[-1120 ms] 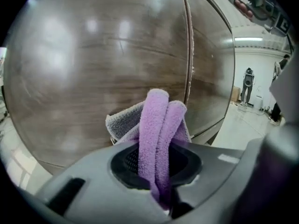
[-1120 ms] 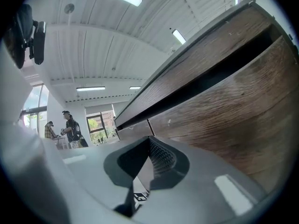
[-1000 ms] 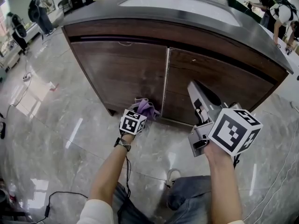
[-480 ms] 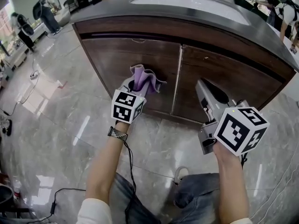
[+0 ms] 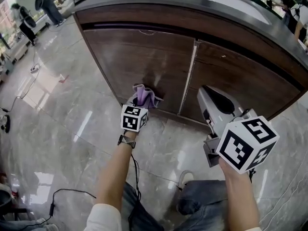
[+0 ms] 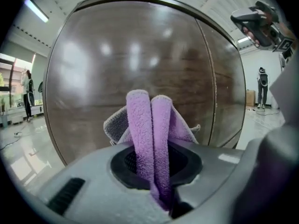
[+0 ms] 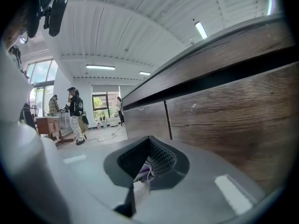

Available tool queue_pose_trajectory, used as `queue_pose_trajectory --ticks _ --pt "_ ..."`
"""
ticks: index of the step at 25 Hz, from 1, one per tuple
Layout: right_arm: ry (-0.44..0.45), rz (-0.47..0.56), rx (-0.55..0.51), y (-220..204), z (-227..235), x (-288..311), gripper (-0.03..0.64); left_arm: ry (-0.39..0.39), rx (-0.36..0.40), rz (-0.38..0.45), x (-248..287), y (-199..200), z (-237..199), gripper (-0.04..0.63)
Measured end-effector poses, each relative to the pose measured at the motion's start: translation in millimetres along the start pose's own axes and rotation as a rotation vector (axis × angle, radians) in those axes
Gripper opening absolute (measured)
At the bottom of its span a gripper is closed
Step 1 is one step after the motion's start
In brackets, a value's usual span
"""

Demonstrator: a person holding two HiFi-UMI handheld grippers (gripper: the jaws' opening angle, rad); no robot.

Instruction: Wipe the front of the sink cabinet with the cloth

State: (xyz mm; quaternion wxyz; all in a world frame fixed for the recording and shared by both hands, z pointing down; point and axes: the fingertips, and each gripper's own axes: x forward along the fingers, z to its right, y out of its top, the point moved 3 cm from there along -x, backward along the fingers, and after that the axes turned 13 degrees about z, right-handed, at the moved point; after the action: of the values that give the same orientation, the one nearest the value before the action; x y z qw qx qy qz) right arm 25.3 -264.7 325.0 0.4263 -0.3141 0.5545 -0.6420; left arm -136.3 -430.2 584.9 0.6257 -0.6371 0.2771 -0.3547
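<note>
**While the left claw holds the cloth to the cabinet door, the right claw hangs back**

As the person stands over the sink cabinet (image 5: 144,57), the left claw (image 5: 141,103) is closed tight on a purple cloth (image 5: 145,95). The left gripper view shows the cloth folded into two upright ridges, pinched between the jaws and fanning out above them. It sits low on the left door (image 5: 130,47), near the bottom edge and just left of the seam (image 5: 188,73) between the two doors, and it looks to be touching the dark wood.

The right claw (image 5: 206,92) is held off to the side, in front of the right door (image 5: 240,78) and apart from it. Its jaws are together. A small pale-purple bit shows at the pinch in its own view, too small for me to name.

A grey tabletop (image 5: 202,4) caps the cabinet. The floor (image 5: 62,109) is glossy marble. A watch (image 5: 126,141) is on the left wrist, and a black cable (image 5: 72,192) trails across the tiles beside the person's legs. Other people (image 5: 48,4) are at the far side of the room.
</note>
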Motion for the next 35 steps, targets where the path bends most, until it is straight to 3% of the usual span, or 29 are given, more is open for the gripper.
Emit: queue_pose_trajectory --ticks 5,11,13,17,20,26,29,32,35 --pt "0.041 -0.033 0.006 -12.5 -7.4 11.9 0.006 0.010 -0.054 -0.090 5.4 -41.5 -5.4 0.054" --pt "0.066 -0.055 0.018 -19.9 -10.3 22.1 0.006 0.076 -0.111 -0.228 7.3 -92.6 -15.6 0.055" --pt "0.066 -0.052 0.038 -18.3 -8.7 22.8 0.006 0.127 -0.112 -0.231 4.8 -99.0 -21.9 0.055" --pt "0.060 -0.008 0.075 -4.3 -4.5 27.2 0.006 0.165 -0.026 -0.164 2.3 -63.1 -31.5 0.051" --pt "0.034 -0.006 0.023 -2.7 -2.5 30.6 0.006 0.164 -0.008 -0.095 -6.3 -21.8 -41.7 0.051" --pt "0.045 -0.019 0.003 -6.1 -15.7 41.0 0.006 0.188 0.127 0.149 -30.1 103.3 -51.4 0.051" --pt "0.086 -0.029 0.002 -13.1 -33.9 50.4 0.006 0.185 0.146 0.235 -38.0 152.9 -56.0 0.051" --pt "0.133 -0.037 0.007 -18.6 -50.8 57.1 0.006 0.180 0.172 0.258 -38.0 164.4 -60.4 0.051" --pt "0.160 -0.045 -0.001 -22.4 -57.9 61.5 0.006 0.220 0.153 0.273 -37.5 143.1 -69.0 0.051"
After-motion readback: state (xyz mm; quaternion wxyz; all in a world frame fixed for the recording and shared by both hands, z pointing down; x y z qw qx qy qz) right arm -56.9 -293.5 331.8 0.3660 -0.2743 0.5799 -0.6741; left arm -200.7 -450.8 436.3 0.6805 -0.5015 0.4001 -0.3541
